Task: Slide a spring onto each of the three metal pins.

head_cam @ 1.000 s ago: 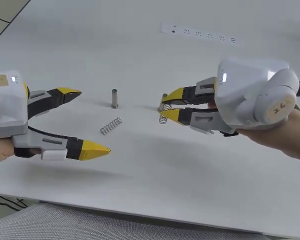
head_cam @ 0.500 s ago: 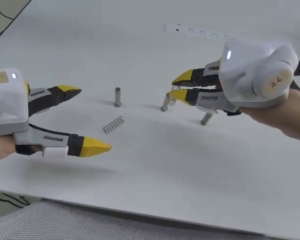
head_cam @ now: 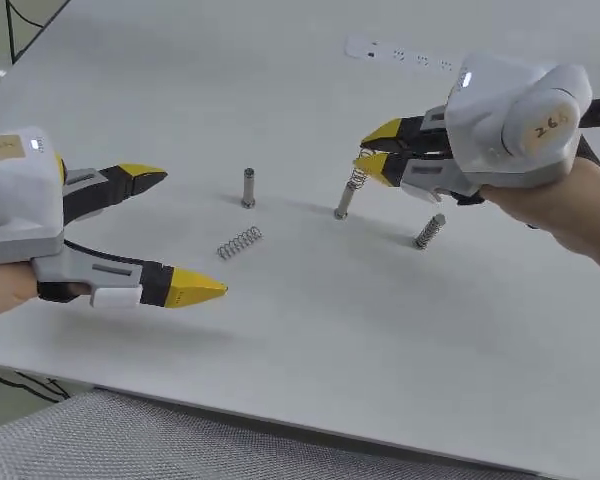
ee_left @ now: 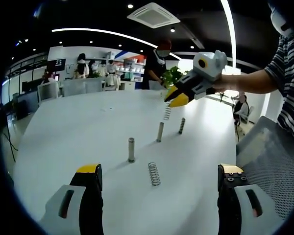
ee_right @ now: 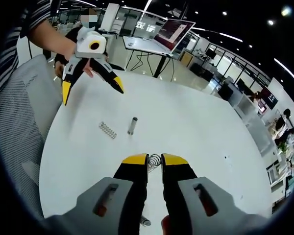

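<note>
Three metal pins stand on the white table (head_cam: 310, 330). The left pin (head_cam: 248, 187) (ee_left: 131, 150) (ee_right: 133, 126) is bare. A loose spring (head_cam: 240, 242) (ee_left: 153, 174) (ee_right: 108, 129) lies in front of it. The right pin (head_cam: 429, 231) (ee_left: 182, 126) wears a spring. My right gripper (head_cam: 378, 150) (ee_left: 179, 98) (ee_right: 155, 160) is shut on a spring (head_cam: 358, 178) (ee_left: 166, 112) (ee_right: 154, 159), which hangs over the top of the middle pin (head_cam: 342, 205) (ee_left: 159, 132). My left gripper (head_cam: 175, 232) (ee_left: 160, 170) (ee_right: 92, 89) hovers open left of the loose spring, holding nothing.
A white power strip (head_cam: 395, 55) lies at the far side of the table. A grey mesh chair (head_cam: 130, 440) sits below the near table edge. Other people and office desks are in the background of the gripper views.
My right gripper has risen with its spring from table height beside the middle pin to above that pin's top, uncovering the right pin with its spring. The left gripper has stayed put.
</note>
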The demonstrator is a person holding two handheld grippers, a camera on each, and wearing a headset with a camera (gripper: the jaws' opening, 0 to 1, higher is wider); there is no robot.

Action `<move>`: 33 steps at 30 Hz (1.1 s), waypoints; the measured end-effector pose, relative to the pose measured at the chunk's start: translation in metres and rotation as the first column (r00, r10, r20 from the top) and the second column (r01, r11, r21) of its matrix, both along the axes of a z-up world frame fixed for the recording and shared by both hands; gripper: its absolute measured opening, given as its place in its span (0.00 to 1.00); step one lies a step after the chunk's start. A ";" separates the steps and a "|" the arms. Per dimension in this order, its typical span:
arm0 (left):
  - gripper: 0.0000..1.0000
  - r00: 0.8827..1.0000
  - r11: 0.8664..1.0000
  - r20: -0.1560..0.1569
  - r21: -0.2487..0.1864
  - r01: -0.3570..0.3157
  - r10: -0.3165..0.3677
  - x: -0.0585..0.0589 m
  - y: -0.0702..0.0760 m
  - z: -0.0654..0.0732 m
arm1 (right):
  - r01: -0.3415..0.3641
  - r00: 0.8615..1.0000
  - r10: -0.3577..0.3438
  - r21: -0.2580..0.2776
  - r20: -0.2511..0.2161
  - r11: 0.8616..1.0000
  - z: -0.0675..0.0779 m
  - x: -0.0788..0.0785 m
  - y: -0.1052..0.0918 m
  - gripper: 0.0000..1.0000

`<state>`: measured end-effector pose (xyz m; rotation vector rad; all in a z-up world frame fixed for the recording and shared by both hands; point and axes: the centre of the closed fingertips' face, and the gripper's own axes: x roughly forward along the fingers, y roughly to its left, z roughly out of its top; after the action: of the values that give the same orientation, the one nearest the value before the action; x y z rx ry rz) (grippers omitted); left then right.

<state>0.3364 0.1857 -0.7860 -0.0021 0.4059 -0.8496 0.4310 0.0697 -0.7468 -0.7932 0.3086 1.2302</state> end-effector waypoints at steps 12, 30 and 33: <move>0.97 1.000 1.000 0.000 0.001 -0.003 0.003 0.001 0.002 0.000 | 0.040 0.999 -0.039 0.012 -0.032 0.999 -0.007 0.008 -0.003 0.12; 0.97 1.000 1.000 -0.004 -0.005 -0.003 0.003 0.003 0.000 0.001 | 0.026 0.998 -0.026 0.001 -0.056 1.000 -0.016 0.010 0.000 0.12; 0.97 1.000 1.000 -0.006 -0.006 -0.003 0.003 0.003 0.000 0.001 | 0.023 0.998 -0.024 -0.004 -0.059 1.000 -0.018 0.008 0.001 0.12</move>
<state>0.3394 0.1854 -0.7850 -0.0108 0.4091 -0.8478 0.4393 0.0703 -0.7651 -0.7552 0.3677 1.2330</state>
